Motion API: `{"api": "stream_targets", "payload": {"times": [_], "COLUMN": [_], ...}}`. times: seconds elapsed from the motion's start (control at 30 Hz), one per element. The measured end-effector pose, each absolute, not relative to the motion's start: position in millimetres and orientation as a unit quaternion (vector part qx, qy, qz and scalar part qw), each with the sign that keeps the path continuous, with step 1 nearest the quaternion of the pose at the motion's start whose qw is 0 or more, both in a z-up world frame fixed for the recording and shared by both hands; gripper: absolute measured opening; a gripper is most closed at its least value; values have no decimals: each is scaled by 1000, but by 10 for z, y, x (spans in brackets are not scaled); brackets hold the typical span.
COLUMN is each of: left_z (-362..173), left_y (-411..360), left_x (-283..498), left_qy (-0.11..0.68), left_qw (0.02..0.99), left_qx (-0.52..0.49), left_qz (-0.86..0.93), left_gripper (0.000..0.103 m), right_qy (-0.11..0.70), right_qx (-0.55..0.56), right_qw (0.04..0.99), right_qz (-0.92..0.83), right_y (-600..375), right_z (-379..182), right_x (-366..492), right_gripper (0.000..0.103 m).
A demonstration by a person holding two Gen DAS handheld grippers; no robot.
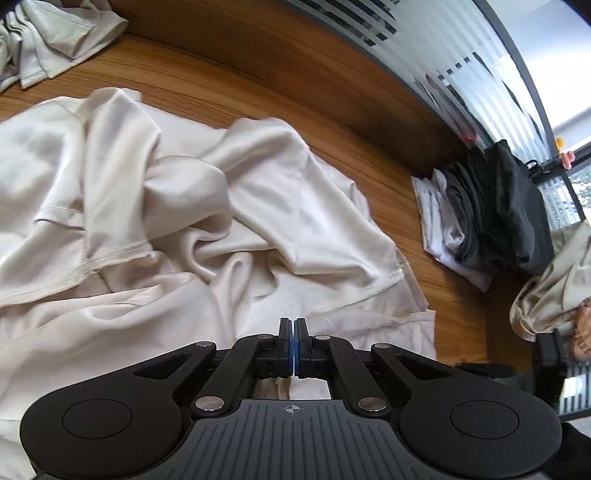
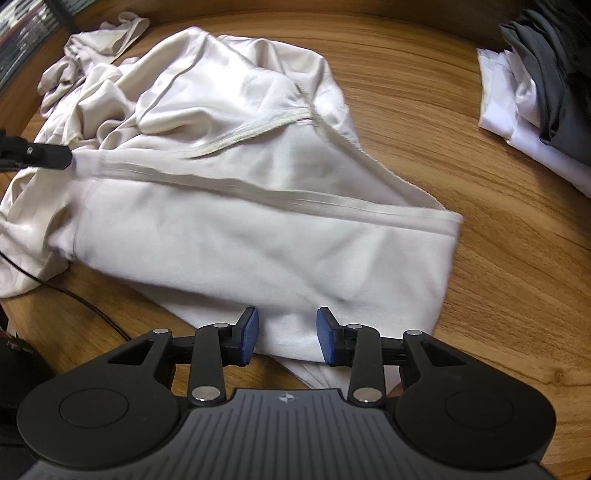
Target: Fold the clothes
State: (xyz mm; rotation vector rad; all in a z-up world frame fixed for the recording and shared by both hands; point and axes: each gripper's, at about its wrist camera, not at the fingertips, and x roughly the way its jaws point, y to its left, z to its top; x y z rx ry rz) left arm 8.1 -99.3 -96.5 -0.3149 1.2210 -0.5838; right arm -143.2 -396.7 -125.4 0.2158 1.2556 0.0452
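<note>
A cream garment (image 1: 184, 203) lies crumpled on the wooden table (image 1: 258, 85). My left gripper (image 1: 293, 325) is shut, and a thin sliver of pale cloth shows between its blue pads. In the right wrist view that gripper (image 2: 68, 157) pinches the garment (image 2: 258, 221) at its left side, and a fold line runs taut from it across the cloth. My right gripper (image 2: 286, 321) is open, pointing steeply down, its blue pads (image 2: 249, 332) standing apart on either side of the garment's near edge without pressing on it.
A stack of folded white and dark grey clothes (image 1: 480, 214) (image 2: 535, 92) sits at the table's right. Another cream garment (image 1: 55, 33) (image 2: 103, 37) lies bunched at the far left. A thin black cable (image 2: 92, 306) crosses the table (image 2: 498, 277). A striped glass wall (image 1: 443, 44) stands behind.
</note>
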Motion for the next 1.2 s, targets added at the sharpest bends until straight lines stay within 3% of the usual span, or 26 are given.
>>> {"api": "stream_targets", "payload": {"times": [0.23, 0.4, 0.47, 0.63, 0.87, 0.93, 0.97, 1.0, 1.03, 1.1, 1.2], "left_z": [-1008, -1054, -1041, -1052, -1194, -1212, -1221, -1230, -1240, -1264, -1305], "left_y": [-875, -762, -710, -611, -723, -796, -830, -864, -895, -947, -1010], "left_x": [-30, -155, -216, -336, -461, -502, -514, -526, -537, -546, -546], "left_qy": [574, 593, 594, 597, 613, 611, 610, 609, 608, 608, 604], "left_qw": [774, 769, 773, 777, 761, 758, 758, 758, 757, 754, 754], "left_qx": [-84, -46, -29, 7, 58, 73, 80, 86, 92, 101, 113], "left_qz": [-253, -234, -222, -201, -206, -213, -216, -219, -221, -227, -232], "left_gripper": [10, 26, 40, 63, 69, 71, 72, 72, 74, 75, 76], "right_qy": [570, 575, 575, 573, 575, 572, 570, 569, 568, 563, 555], "right_qx": [53, 4, -16, -46, -91, -94, -94, -87, -79, -66, -53], "right_qw": [816, 806, 804, 800, 791, 796, 799, 802, 805, 814, 826], "right_qz": [84, 137, 151, 174, 186, 175, 167, 161, 155, 129, 85], "right_y": [-3647, -3293, -3183, -2979, -2710, -2737, -2769, -2827, -2895, -3078, -3373], "right_z": [-1014, -1018, -1024, -1040, -1187, -1186, -1174, -1152, -1124, -1046, -928], "right_x": [-1284, -1150, -1113, -996, -876, -861, -854, -848, -842, -867, -926], "right_gripper": [48, 63, 63, 66, 66, 55, 37, 26, 24, 10, 4]}}
